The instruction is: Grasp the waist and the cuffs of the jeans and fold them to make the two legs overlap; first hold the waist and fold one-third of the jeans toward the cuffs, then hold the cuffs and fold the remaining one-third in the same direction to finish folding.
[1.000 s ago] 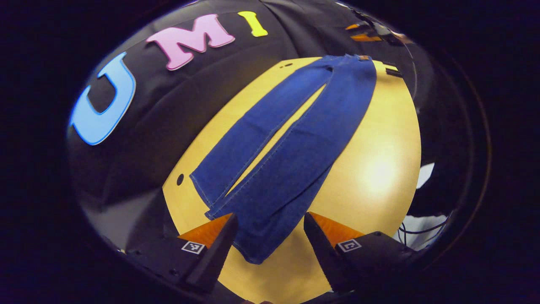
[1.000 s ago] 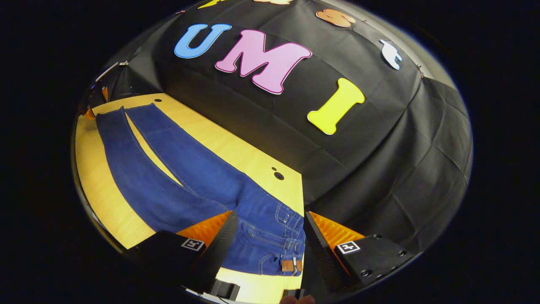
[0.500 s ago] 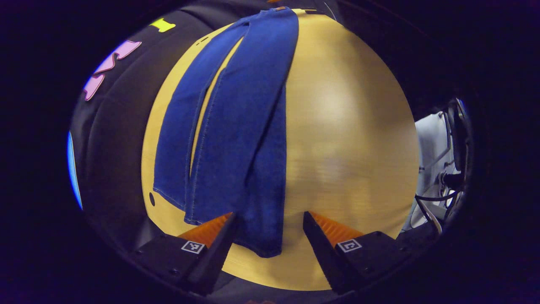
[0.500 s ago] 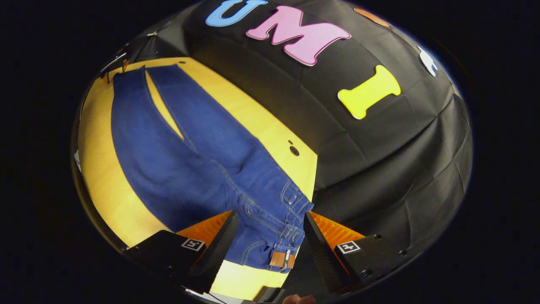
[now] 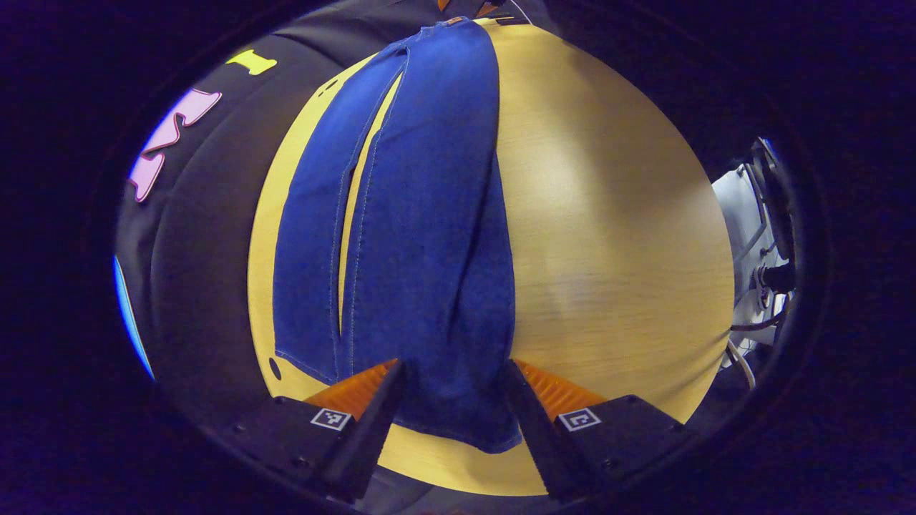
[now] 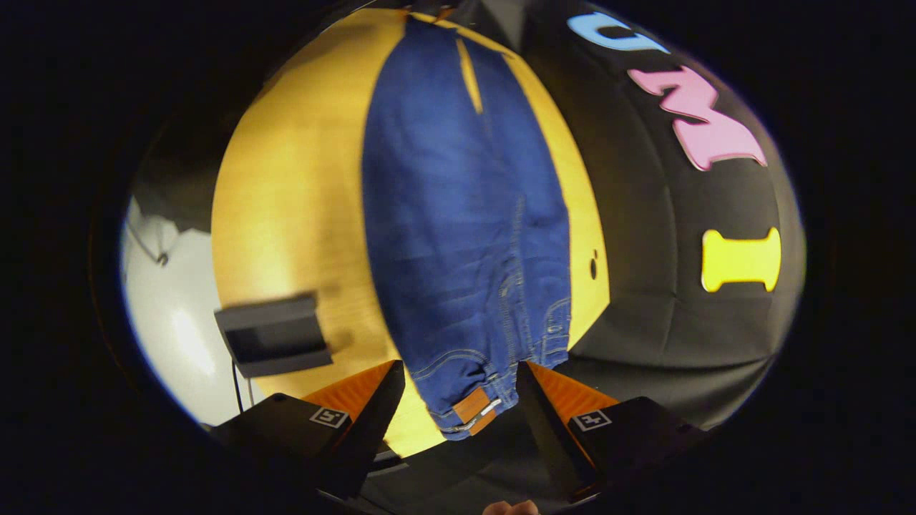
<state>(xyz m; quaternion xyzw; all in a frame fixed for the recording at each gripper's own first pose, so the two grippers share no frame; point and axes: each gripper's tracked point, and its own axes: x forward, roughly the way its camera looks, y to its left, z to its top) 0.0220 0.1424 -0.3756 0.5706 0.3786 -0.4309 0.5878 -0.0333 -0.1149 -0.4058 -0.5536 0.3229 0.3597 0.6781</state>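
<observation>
Across the yellow wooden surface (image 5: pixel 608 214) the jeans (image 5: pixel 422 214) lie flat at full length, legs side by side with a thin gap, so neither fold is begun. At the cuff (image 5: pixel 465 422) end the left claw (image 5: pixel 451 390) hangs with fingers apart, straddling the nearer leg. At the waist (image 6: pixel 472 408) the right claw (image 6: pixel 458 390) is likewise spread, lined up to pinch the band for the leg-over-leg fold.

No readable text, square coded markers (image 5: pixel 331 419) on gripper bodies, jeans patch (image 6: pixel 472 407) seemingly blank
</observation>
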